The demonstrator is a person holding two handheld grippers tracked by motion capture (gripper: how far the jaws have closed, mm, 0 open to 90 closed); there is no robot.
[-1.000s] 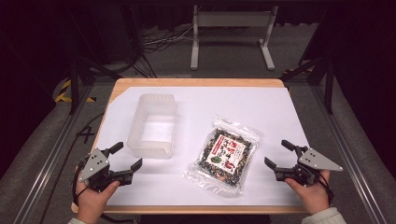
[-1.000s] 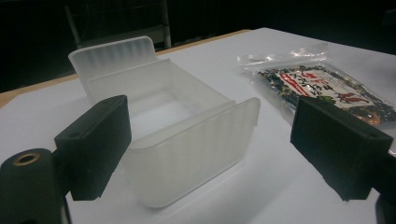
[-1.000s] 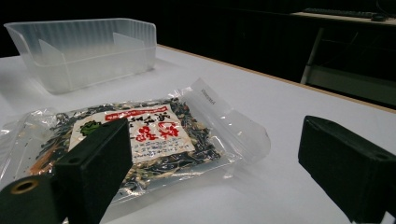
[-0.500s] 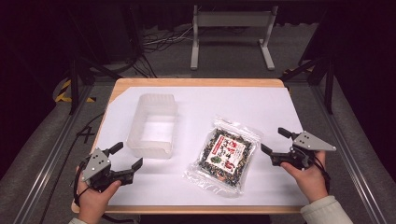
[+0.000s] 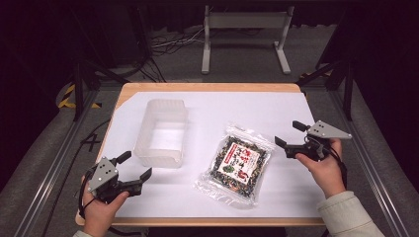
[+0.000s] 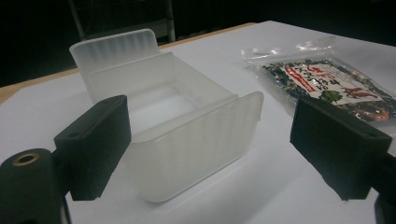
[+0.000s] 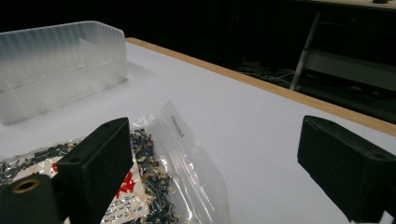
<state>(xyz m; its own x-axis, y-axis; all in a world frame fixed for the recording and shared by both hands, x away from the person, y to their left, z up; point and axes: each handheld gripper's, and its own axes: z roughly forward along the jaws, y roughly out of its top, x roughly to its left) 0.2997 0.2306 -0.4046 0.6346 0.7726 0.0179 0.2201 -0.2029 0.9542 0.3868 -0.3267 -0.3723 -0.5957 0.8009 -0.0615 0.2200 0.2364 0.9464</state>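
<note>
1. Reaching with my right gripper, jaws spread wide, nothing between them. It hovers just beside the right edge of the snack bag, near the bag's top right corner, not touching as far as I can tell.
2. My right gripper view looks along both black jaws: the bag's clear sealed edge sits low between them, closer to the left jaw. White table sheet beyond.
3. My left gripper is released too, jaws apart, empty, near the front left table corner, just in front of the frosted plastic bin.
4. My left gripper view shows the bin's near end wall between the jaws, bin upright, open top, looks empty.
5. Bag lies flat on the white sheet, tilted, right of the bin, apart from it. Dark dried contents, red and white label.
6. Step in hand, my guess: approach to pick the bag; likely goal is the bin.
7. Next move calls for: drop the right jaws lower, slide onto the thin sealed edge, clamp there. Film is slippery and flat, so a low angle is needed.
8. Farther back: wooden table edge, metal stand on the floor behind.
</note>
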